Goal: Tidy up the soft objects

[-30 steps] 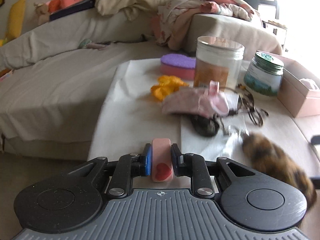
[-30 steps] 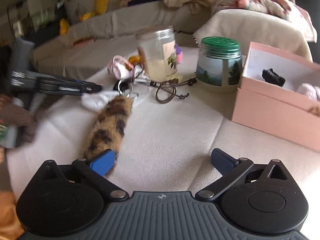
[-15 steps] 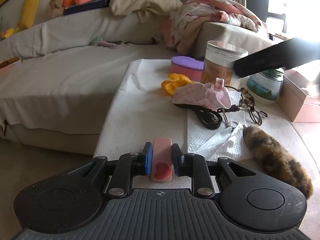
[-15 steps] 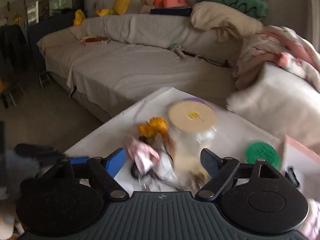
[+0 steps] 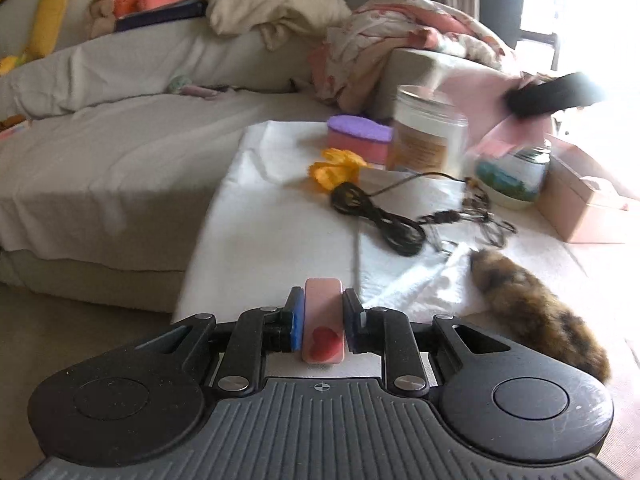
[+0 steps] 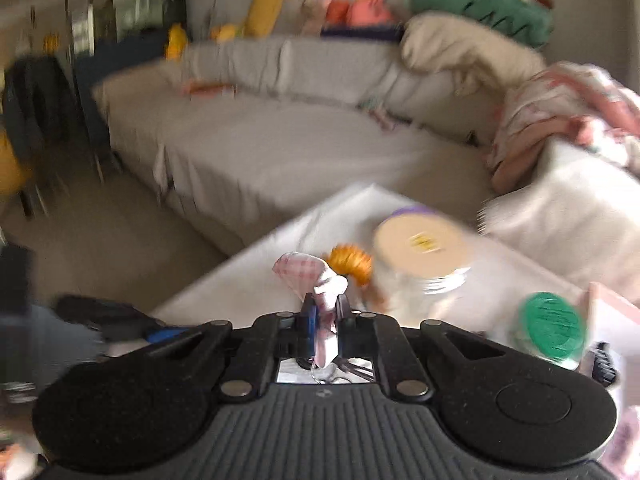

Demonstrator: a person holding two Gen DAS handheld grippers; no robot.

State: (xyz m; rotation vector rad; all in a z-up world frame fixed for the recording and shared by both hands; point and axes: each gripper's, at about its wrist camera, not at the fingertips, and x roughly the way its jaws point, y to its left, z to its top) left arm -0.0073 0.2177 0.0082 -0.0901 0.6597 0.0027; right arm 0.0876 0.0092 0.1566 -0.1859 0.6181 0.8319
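My left tongs (image 5: 323, 322) are clenched on a pink block with a red heart (image 5: 323, 328) at the worktop's (image 5: 280, 216) near edge. My right tongs (image 6: 325, 318) grasp a pink checked cloth (image 6: 308, 274), lifted above the worktop by the jars; the brown fur tail (image 5: 532, 312) lies near the near edge.
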